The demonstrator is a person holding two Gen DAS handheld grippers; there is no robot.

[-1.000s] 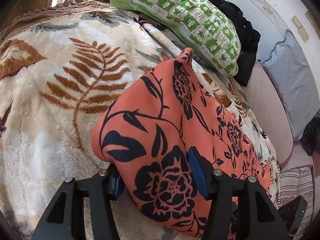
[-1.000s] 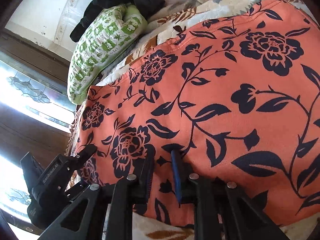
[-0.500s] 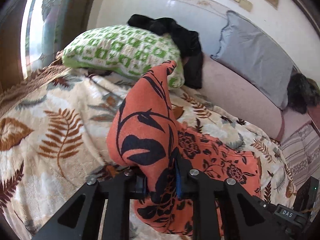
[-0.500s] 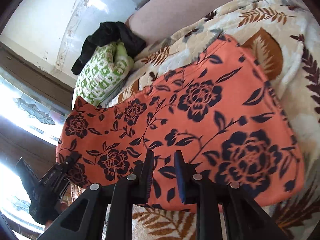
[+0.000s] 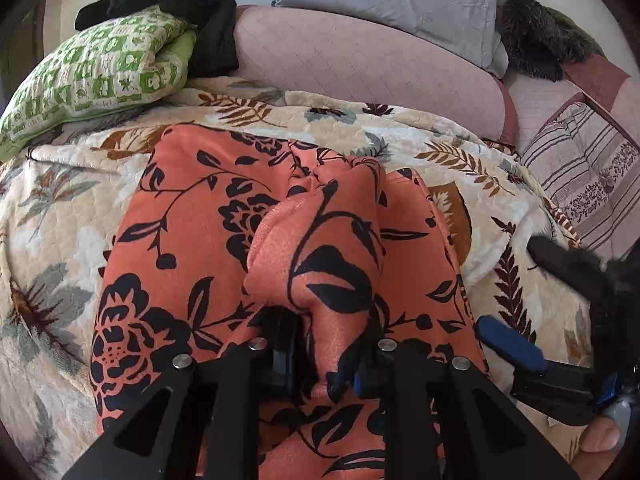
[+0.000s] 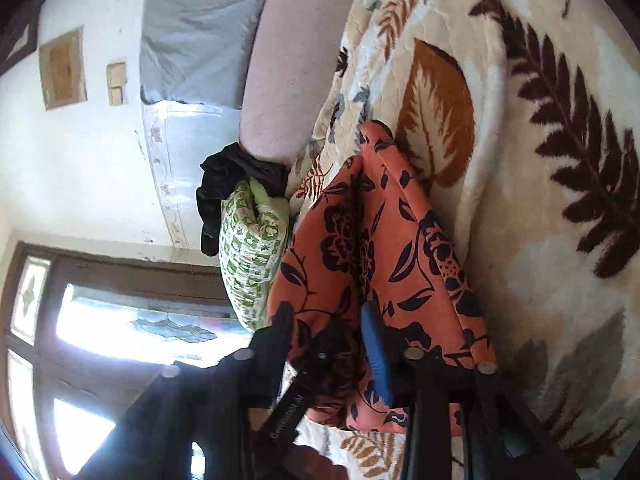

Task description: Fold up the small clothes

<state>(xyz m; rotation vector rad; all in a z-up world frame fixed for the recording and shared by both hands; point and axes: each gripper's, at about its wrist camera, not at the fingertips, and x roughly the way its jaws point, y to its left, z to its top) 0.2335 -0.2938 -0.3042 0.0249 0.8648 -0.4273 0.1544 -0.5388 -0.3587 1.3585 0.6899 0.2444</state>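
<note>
The left gripper [image 5: 326,354] is aimed steeply down over the bed, its jaws nearly closed and pinching a raised fold of the orange flowered garment [image 5: 200,240]. The right gripper [image 6: 332,344] is tipped only a little below level and rolled onto its side; its jaws are opening, with the garment's edge loosely between them and no longer pressed. In the left view it is seen off to the right [image 5: 516,300], a fingertip [image 5: 598,438] showing beside it.

The garment is spread on the leaf-patterned blanket [image 5: 60,220], directly ahead of the left gripper, its long axis running away from that gripper toward the pink bolster [image 5: 360,64].

1 second earlier the cloth was hanging lifted, both grippers clamped on it; it has since been laid down doubled over.
</note>
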